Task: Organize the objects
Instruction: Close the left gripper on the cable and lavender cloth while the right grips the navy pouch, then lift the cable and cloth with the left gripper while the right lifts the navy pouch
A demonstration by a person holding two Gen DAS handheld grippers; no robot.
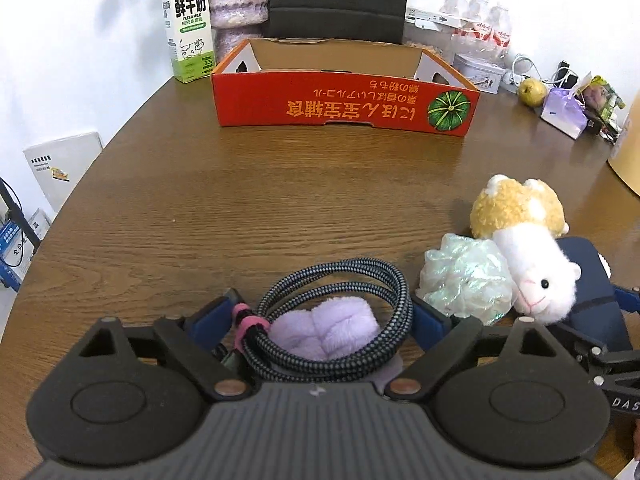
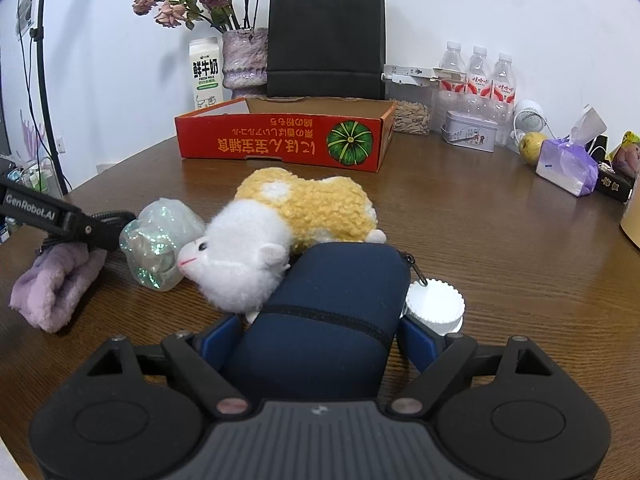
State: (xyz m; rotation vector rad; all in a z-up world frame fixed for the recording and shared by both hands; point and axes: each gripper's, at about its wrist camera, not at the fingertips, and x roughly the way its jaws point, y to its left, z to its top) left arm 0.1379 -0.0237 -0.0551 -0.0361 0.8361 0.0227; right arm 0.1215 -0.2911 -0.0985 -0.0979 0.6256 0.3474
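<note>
My left gripper [image 1: 320,316] is open around a coiled braided cable [image 1: 344,320] that lies on a purple fluffy cloth [image 1: 324,328]. My right gripper [image 2: 320,332] is open, its blue fingers on either side of a navy zip pouch [image 2: 328,312]; touching cannot be told. A yellow-and-white plush hamster [image 2: 280,232] leans on the pouch. An iridescent bath pouf [image 2: 160,244] lies by its nose. A white ridged cap [image 2: 436,304] sits right of the pouch. The red cardboard box [image 1: 344,100] stands open at the back; it also shows in the right wrist view [image 2: 280,140].
Behind the box stand a milk carton [image 1: 188,24], a vase [image 2: 244,60] and a black bag [image 2: 326,40]. At the right are water bottles [image 2: 476,76], a tin [image 2: 468,132], a pear [image 2: 530,144] and a purple tissue pack [image 2: 564,166]. The table edge curves at left.
</note>
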